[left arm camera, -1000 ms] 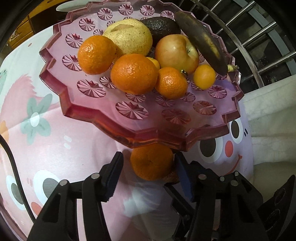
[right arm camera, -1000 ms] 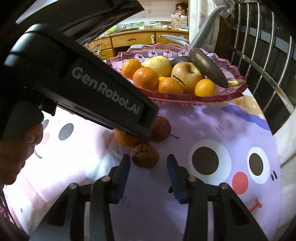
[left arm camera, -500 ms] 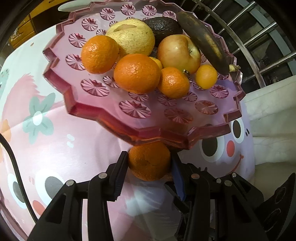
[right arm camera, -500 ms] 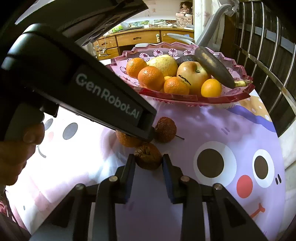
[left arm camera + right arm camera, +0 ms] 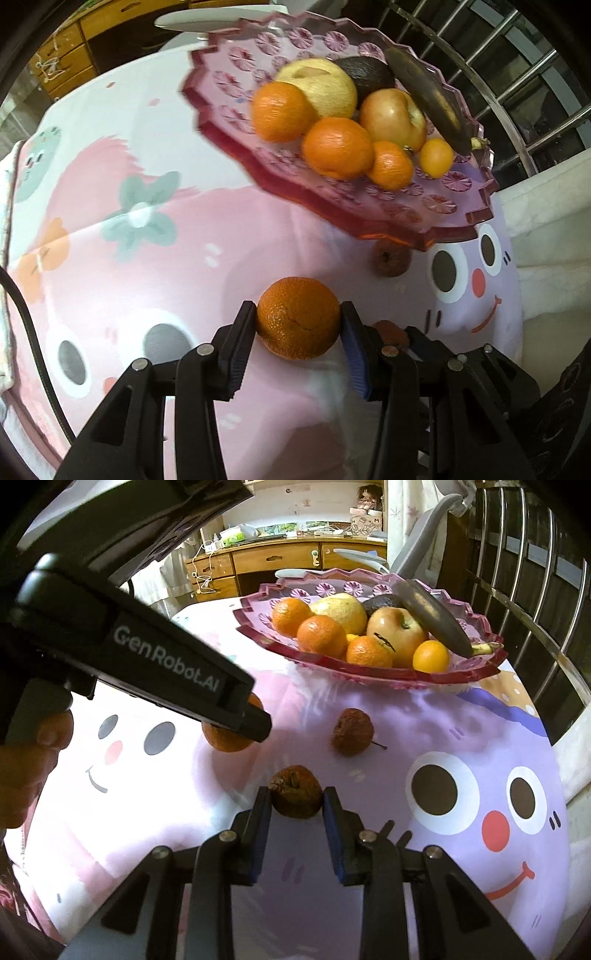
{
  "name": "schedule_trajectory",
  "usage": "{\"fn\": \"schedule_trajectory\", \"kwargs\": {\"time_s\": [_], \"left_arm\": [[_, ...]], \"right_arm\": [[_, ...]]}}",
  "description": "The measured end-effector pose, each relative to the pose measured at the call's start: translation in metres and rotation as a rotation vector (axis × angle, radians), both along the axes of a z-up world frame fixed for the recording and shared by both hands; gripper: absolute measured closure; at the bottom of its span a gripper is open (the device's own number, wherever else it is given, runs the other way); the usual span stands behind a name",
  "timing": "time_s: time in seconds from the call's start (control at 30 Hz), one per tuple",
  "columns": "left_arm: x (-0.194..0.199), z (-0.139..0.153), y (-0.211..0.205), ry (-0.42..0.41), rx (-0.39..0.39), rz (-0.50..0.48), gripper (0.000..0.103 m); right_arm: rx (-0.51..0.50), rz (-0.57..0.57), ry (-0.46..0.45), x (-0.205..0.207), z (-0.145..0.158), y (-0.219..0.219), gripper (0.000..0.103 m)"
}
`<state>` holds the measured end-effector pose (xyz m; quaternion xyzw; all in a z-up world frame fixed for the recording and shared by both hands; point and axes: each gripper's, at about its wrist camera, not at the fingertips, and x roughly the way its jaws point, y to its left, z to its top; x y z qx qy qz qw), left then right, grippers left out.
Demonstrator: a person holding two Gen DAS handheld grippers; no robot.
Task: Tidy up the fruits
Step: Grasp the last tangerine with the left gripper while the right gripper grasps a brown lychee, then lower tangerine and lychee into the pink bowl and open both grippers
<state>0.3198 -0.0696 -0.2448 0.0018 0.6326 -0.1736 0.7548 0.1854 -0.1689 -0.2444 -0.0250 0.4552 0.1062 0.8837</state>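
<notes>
My left gripper (image 5: 298,325) is shut on an orange tangerine (image 5: 298,318) and holds it above the cloth, in front of the pink glass fruit plate (image 5: 399,210). The same tangerine (image 5: 225,738) shows under the left gripper body in the right wrist view. My right gripper (image 5: 297,799) is shut on a shrivelled brown fruit (image 5: 295,792). A second shrivelled brown fruit (image 5: 352,731) lies on the cloth near the plate (image 5: 332,661); it also shows in the left wrist view (image 5: 390,258). The plate holds tangerines, a pear, an apple, an avocado and a dark banana.
The table is covered by a pink and purple cartoon cloth (image 5: 461,849). A metal railing (image 5: 532,590) runs along the right side. A grey chair (image 5: 424,542) and wooden drawers (image 5: 280,559) stand beyond the table. The left gripper body (image 5: 147,653) fills the upper left of the right wrist view.
Both grippers closed on their fruits. The left gripper lifted the tangerine and drew back from under the plate's rim. The right gripper holds the brown fruit, slightly raised.
</notes>
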Motion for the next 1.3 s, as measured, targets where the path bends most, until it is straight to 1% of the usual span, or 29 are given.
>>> {"fn": "schedule_trajectory", "kwargs": {"time_s": [0.1, 0.23, 0.33, 0.47, 0.53, 0.8, 0.93, 1.07, 1.17, 1.3], "left_arm": [[-0.002, 0.008, 0.013, -0.018, 0.005, 0.019, 0.059], [-0.004, 0.025, 0.031, -0.062, 0.025, 0.038, 0.059], [-0.003, 0.038, 0.040, -0.089, 0.020, 0.050, 0.059], [-0.003, 0.056, 0.042, -0.125, 0.010, 0.058, 0.059], [-0.002, 0.065, 0.041, -0.129, -0.021, 0.061, 0.059], [0.006, 0.090, 0.018, -0.181, -0.061, 0.045, 0.059], [0.014, 0.095, 0.004, -0.198, -0.068, 0.038, 0.059], [0.021, 0.096, -0.006, -0.217, -0.068, 0.039, 0.059], [0.028, 0.091, -0.016, -0.204, -0.066, 0.037, 0.059], [0.038, 0.079, -0.027, -0.177, -0.051, 0.043, 0.059]], "right_arm": [[0.010, 0.001, -0.006, -0.003, 0.006, 0.005, 0.075], [0.022, 0.003, -0.026, -0.005, 0.020, 0.010, 0.075], [0.027, 0.008, -0.046, -0.002, 0.032, 0.012, 0.075], [0.027, 0.012, -0.076, 0.001, 0.051, 0.014, 0.075], [0.028, 0.012, -0.092, 0.005, 0.061, 0.012, 0.075], [0.012, 0.001, -0.159, 0.021, 0.092, -0.002, 0.075], [0.019, -0.018, -0.185, 0.033, 0.102, -0.018, 0.075], [0.025, -0.034, -0.193, 0.044, 0.105, -0.033, 0.075], [0.030, -0.052, -0.183, 0.053, 0.101, -0.046, 0.075], [0.034, -0.081, -0.144, 0.067, 0.089, -0.063, 0.075]]}}
